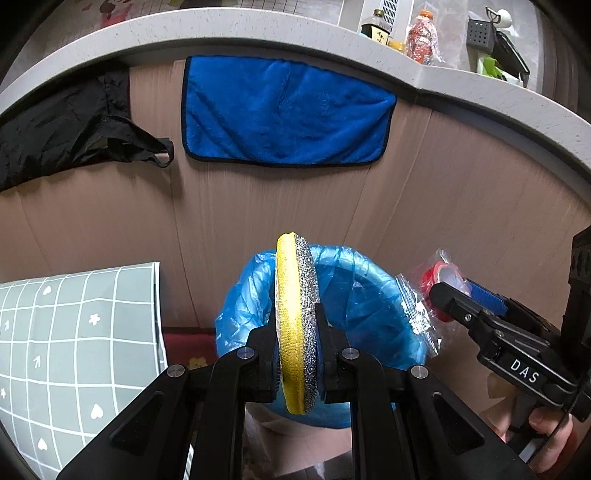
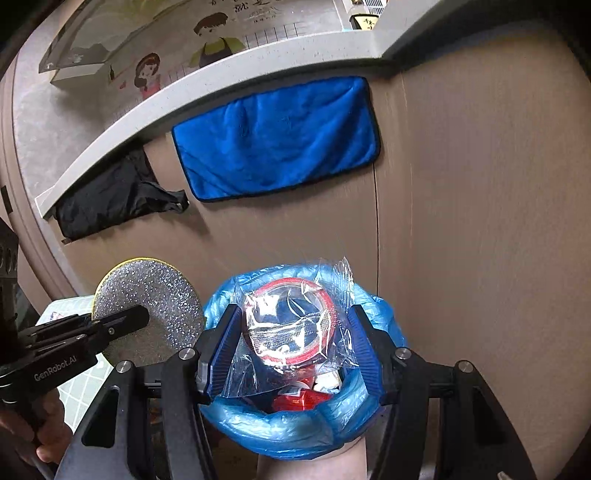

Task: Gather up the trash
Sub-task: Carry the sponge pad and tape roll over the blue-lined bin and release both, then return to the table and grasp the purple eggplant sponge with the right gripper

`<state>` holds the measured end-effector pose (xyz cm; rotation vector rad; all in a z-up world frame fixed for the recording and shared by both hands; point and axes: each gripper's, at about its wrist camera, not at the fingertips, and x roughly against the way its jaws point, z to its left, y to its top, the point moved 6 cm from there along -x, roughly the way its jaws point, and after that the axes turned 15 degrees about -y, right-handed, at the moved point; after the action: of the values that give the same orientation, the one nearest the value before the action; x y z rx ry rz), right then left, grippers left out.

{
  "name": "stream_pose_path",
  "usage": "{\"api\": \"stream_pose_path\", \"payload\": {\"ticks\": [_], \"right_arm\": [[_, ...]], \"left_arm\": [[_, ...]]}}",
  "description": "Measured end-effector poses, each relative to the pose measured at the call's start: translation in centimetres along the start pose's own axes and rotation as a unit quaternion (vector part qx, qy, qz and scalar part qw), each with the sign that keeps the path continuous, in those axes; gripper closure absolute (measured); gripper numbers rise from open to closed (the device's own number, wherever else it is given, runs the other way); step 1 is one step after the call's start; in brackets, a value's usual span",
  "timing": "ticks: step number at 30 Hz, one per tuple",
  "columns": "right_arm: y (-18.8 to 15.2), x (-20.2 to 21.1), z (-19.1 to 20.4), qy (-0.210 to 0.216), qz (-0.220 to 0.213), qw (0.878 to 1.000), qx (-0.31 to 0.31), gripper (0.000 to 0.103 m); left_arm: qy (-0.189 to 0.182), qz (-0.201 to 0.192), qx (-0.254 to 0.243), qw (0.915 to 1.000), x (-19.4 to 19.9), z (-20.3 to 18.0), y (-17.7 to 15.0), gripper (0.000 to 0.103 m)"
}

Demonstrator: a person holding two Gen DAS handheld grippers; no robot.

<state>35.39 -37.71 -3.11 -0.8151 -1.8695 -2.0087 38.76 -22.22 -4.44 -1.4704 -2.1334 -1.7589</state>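
My left gripper (image 1: 295, 332) is shut on a round scouring pad (image 1: 295, 280), yellow on one face and silver glitter on the other, held edge-on and upright. Right below and behind it stands a bin lined with a blue plastic bag (image 1: 354, 295). My right gripper (image 2: 294, 314) is shut on a clear plastic packet (image 2: 291, 325) with a red-rimmed roll inside, held directly over the bin's mouth (image 2: 295, 424). A red wrapper (image 2: 299, 400) lies inside the bin. The right wrist view shows the left gripper (image 2: 136, 317) and the pad (image 2: 162, 295) just left of the bin.
A blue towel (image 1: 284, 110) and a black plastic bag (image 1: 66, 136) hang on the beige cabinet front under a pale counter edge (image 1: 258, 33). Bottles (image 1: 421, 37) stand on the counter. A grey grid-patterned sheet (image 1: 74, 332) stands left of the bin.
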Motion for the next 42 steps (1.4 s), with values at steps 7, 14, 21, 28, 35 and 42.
{"api": "stream_pose_path", "payload": {"ticks": [7, 14, 21, 28, 35, 42], "right_arm": [[0.0, -2.0, 0.3, 0.001, 0.012, 1.0, 0.001, 0.048], [0.2, -3.3, 0.4, 0.016, 0.012, 1.0, -0.009, 0.046], [0.0, -3.1, 0.4, 0.011, 0.005, 1.0, -0.015, 0.036], [0.2, -0.9, 1.1, 0.004, 0.002, 1.0, -0.002, 0.036], [1.4, 3.2, 5.1, 0.045, -0.023, 0.999, 0.005, 0.036], [1.3, 6.1, 14.4, 0.111, -0.022, 0.992, 0.049, 0.036]], "left_arm": [[-0.005, 0.014, 0.01, 0.9998, -2.2, 0.9, -0.1, 0.088], [-0.015, 0.009, 0.025, 0.9995, -3.3, 1.8, 0.1, 0.087], [-0.041, -0.025, 0.068, 0.9966, -1.9, 2.9, 1.6, 0.054], [-0.004, -0.044, 0.065, 0.9969, 2.4, 4.2, 1.8, 0.054], [0.048, -0.062, 0.1, 0.9919, 9.2, 8.8, -0.3, 0.054], [0.124, -0.123, 0.145, 0.9739, 19.0, 16.0, -2.6, 0.054]]}}
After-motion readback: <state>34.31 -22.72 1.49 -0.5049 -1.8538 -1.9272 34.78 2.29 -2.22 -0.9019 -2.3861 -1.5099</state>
